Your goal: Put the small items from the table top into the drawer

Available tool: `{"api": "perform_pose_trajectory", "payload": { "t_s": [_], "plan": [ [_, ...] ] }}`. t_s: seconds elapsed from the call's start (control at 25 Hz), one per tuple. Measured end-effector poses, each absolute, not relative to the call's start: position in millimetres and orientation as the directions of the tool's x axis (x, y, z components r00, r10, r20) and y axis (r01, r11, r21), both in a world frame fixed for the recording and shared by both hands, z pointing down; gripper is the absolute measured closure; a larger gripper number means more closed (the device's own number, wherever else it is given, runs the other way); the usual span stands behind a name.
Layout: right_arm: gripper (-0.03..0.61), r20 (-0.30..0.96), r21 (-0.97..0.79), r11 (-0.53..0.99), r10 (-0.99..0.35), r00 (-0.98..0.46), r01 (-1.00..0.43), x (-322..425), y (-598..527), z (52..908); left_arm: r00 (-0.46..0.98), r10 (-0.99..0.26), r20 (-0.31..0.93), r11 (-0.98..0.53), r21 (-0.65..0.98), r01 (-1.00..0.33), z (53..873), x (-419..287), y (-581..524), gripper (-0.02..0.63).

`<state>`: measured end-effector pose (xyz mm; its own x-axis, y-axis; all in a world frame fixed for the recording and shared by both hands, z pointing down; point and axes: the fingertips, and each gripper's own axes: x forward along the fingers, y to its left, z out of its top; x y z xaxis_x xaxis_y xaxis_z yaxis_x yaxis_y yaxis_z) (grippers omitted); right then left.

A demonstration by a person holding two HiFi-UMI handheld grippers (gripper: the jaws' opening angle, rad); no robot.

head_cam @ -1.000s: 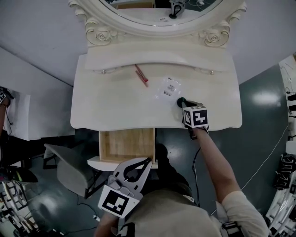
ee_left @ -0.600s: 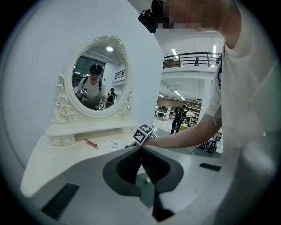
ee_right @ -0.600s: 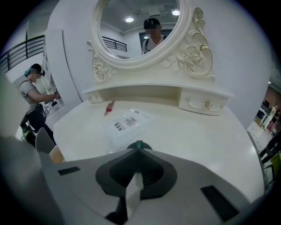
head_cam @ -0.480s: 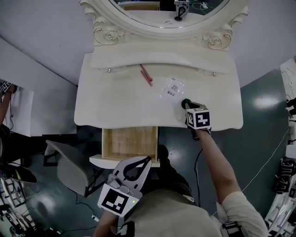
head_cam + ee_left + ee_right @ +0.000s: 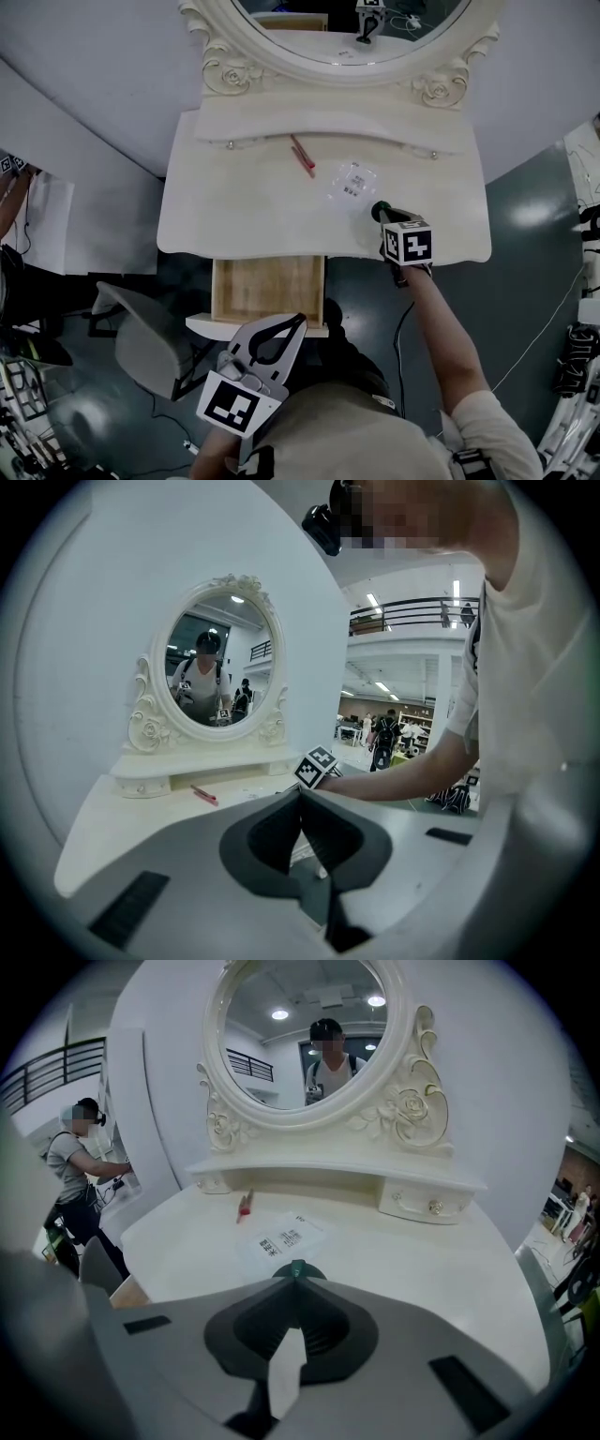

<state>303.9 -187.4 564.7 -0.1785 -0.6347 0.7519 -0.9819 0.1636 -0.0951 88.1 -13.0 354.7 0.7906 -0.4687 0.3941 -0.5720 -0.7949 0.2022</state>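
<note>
1. On the white counter [image 5: 234, 211] below the oval mirror [image 5: 347, 33] lie two small things: a red pen [image 5: 302, 156] and a clear packet [image 5: 352, 180] with printed labels.
2. The red pen lies at a slant near the back shelf, to the left of the packet and apart from it.
3. The packet lies flat right of the middle of the counter, labels facing up.
4. The right gripper [image 5: 379, 210] reaches over the counter's front right part, with its tip at the near right corner of the packet.
5. Its fingers are closed tight, green tip down by the packet's edge. Whether they pinch that thin edge I cannot tell.
6. The right gripper's marker cube [image 5: 409, 242] sits over the counter's front edge, with the person's bare forearm behind it.
7. Under the counter's front edge, left of middle, the wooden drawer [image 5: 267, 291] is pulled out, and its bare bottom shows nothing inside.
8. The left gripper [image 5: 300, 321] is held low by the person's body, with its tip just in front of the drawer's front panel.
9. The left gripper's fingers are pressed together with nothing between them.
10. A grey chair [image 5: 141, 333] stands to the left of the drawer on the dark floor.
</note>
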Motion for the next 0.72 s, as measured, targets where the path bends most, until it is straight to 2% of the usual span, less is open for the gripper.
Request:
{"api": "perform_pose_trajectory", "payload": {
  "t_s": [0.72],
  "plan": [
    [0.549,0.706,-0.08,0.18,-0.684,-0.183,-0.98,260,-152,516,0.807,-0.493,0.326,-0.813,0.159,-0.561,334,38,26,0.555]
  ]
}}
